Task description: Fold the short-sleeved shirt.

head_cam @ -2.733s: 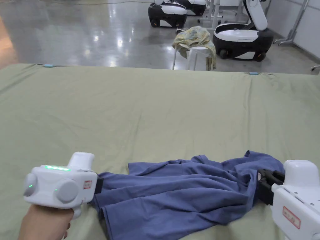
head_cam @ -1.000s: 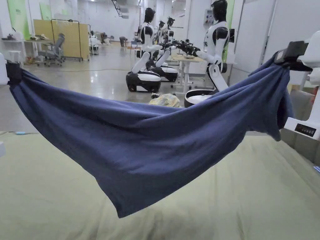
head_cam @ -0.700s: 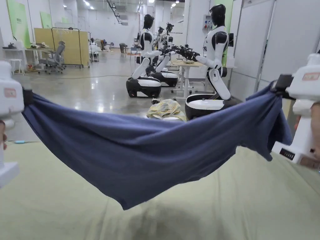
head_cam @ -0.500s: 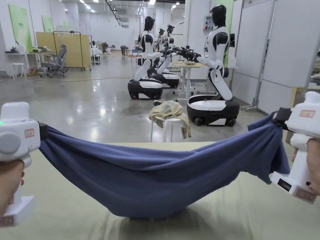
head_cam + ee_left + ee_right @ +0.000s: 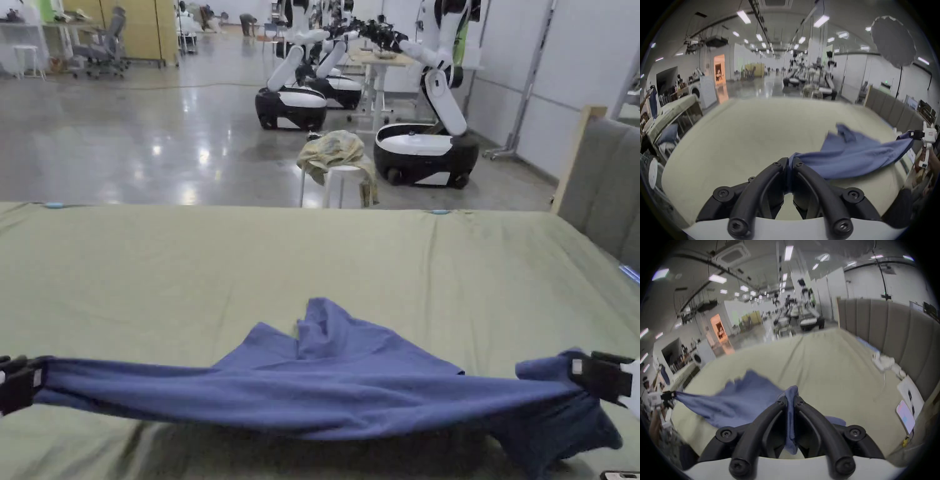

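Note:
A blue short-sleeved shirt (image 5: 337,381) hangs stretched between my two grippers, low over the green-covered table (image 5: 312,262). Its far part lies on the cloth, with a bunched tip pointing away from me. My left gripper (image 5: 31,378) at the left edge is shut on one end of the shirt (image 5: 851,155). In its own view the left gripper (image 5: 791,160) pinches the fabric between both jaws. My right gripper (image 5: 578,369) is shut on the other end, and in its own view the right gripper (image 5: 791,398) has the shirt (image 5: 737,400) passing through the jaws.
A grey padded panel (image 5: 603,181) borders the table on the right. Near it lie a phone (image 5: 905,416), a white sheet (image 5: 909,391) and white cables (image 5: 883,361). Beyond the far edge stand a white stool with a cloth (image 5: 340,162) and wheeled robots (image 5: 425,147).
Both grippers have come down from chest height to just above the table, still holding the shirt. Its hanging middle has landed on the cloth and spread away from me. The head camera tilted down.

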Action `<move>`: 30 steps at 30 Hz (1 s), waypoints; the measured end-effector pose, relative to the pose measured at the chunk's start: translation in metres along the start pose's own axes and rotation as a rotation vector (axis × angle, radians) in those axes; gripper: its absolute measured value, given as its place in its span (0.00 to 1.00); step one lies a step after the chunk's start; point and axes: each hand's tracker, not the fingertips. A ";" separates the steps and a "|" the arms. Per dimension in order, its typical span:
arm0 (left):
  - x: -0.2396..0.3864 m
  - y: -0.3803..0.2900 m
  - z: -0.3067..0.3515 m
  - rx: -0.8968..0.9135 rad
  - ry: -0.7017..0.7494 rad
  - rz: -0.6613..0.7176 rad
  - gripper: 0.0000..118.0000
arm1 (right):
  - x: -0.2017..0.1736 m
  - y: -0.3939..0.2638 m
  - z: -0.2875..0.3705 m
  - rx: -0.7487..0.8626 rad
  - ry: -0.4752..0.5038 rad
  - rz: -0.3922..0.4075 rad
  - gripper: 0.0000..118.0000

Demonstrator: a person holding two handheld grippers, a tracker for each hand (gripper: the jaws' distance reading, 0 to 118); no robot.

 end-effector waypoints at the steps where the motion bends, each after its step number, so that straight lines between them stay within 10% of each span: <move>1: -0.003 -0.024 0.000 -0.060 -0.003 -0.011 0.06 | 0.001 -0.024 -0.001 -0.044 -0.013 0.036 0.06; 5: -0.004 -0.080 -0.010 -0.172 0.003 0.087 0.17 | -0.005 -0.084 -0.010 -0.164 -0.045 0.101 0.06; 8: 0.014 -0.073 0.002 -0.114 0.064 0.030 0.83 | -0.006 -0.077 -0.010 -0.139 -0.059 0.124 0.49; 9: 0.027 -0.064 0.016 -0.045 0.089 -0.016 0.84 | -0.013 -0.069 -0.002 -0.106 -0.071 0.163 0.74; 11: 0.042 -0.045 0.043 0.086 0.079 -0.071 0.84 | -0.037 -0.049 0.020 0.008 -0.042 0.225 0.91; 19: 0.156 -0.009 0.073 0.497 0.032 -0.132 0.84 | -0.158 -0.030 0.066 0.570 0.019 0.251 0.92; 21: 0.174 -0.009 0.071 0.496 0.054 -0.146 0.76 | -0.173 -0.035 0.062 0.566 0.021 0.255 0.70; 23: 0.171 -0.011 0.070 0.501 0.090 -0.169 0.23 | -0.185 -0.038 0.055 0.551 -0.011 0.270 0.00; 24: 0.170 -0.012 0.067 0.483 0.143 -0.175 0.07 | -0.188 -0.042 0.052 0.560 -0.022 0.269 0.00; 30: 0.083 -0.027 0.080 0.403 0.179 -0.076 0.07 | -0.213 -0.044 0.039 0.503 0.061 0.307 0.00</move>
